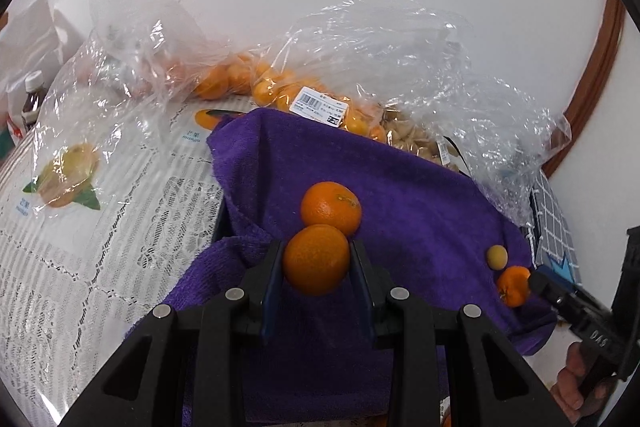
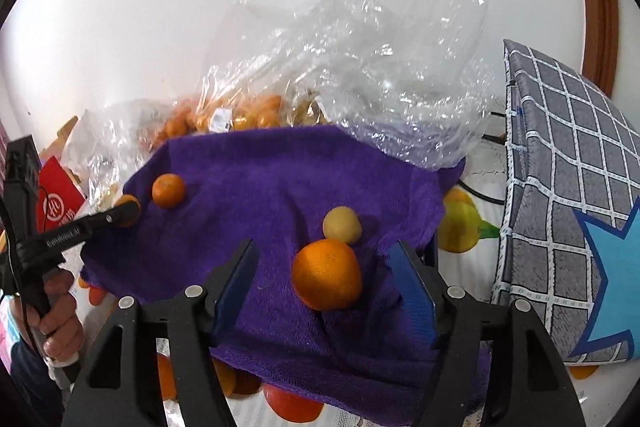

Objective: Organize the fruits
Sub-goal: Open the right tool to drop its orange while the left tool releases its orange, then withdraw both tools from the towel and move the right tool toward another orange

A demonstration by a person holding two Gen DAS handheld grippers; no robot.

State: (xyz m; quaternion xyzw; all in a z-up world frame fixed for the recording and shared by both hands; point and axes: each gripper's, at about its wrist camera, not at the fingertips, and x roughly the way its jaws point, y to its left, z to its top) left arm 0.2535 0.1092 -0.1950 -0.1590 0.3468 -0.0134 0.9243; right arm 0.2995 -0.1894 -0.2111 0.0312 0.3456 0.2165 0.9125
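A purple towel (image 1: 420,211) lies spread with loose fruit on it. My left gripper (image 1: 317,259) is shut on an orange (image 1: 316,261), which touches a second orange (image 1: 331,207) just beyond it. My right gripper (image 2: 324,271) is open, its jaws on either side of another orange (image 2: 327,274); a small yellow fruit (image 2: 342,224) sits right behind it. That pair also shows in the left wrist view, the orange (image 1: 513,285) and the yellow fruit (image 1: 497,257), at the towel's right edge. The right wrist view shows the left gripper (image 2: 128,209) with its orange beside the second orange (image 2: 168,190).
Clear plastic bags of small oranges (image 1: 276,87) and pale nuts (image 1: 416,141) lie behind the towel. A lace tablecloth with fruit prints (image 1: 100,227) is at left, with a bottle (image 1: 30,99). A grey checked cushion (image 2: 568,195) stands at right. More oranges (image 2: 292,405) lie below the towel's front edge.
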